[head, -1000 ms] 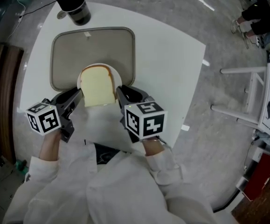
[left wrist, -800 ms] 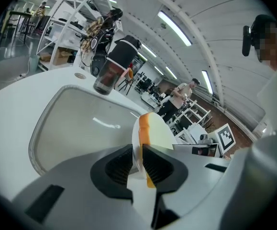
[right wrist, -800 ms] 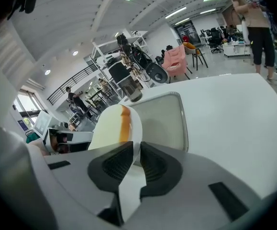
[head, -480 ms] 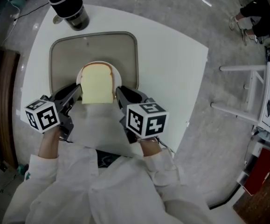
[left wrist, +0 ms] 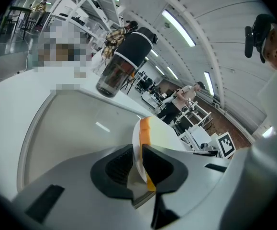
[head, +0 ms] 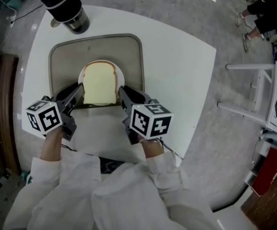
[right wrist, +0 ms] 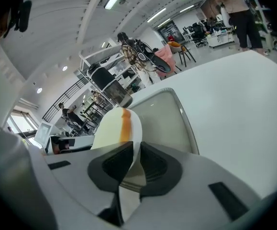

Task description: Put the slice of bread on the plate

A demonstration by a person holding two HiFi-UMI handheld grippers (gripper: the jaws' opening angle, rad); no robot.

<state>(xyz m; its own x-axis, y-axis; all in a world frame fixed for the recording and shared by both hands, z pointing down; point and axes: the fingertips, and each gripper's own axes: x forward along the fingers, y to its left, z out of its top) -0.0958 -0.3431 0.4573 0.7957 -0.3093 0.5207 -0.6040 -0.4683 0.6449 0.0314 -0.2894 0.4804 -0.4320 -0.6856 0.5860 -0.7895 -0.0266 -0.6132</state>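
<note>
Bread slice (head: 100, 84) flat on plate (head: 121, 79), over tray (head: 128, 51). Left gripper (head: 79, 91), right gripper (head: 123, 93): jaws pinched on opposite plate rims. Hold level, lower evenly, release both together

No words, numbers or brand names are showing legibly anywhere. The white cube (head: 44, 118) on the left gripper (head: 79, 91) and its twin on the right gripper (head: 122, 92) are displaying only black-and-white square marker patterns.
</note>
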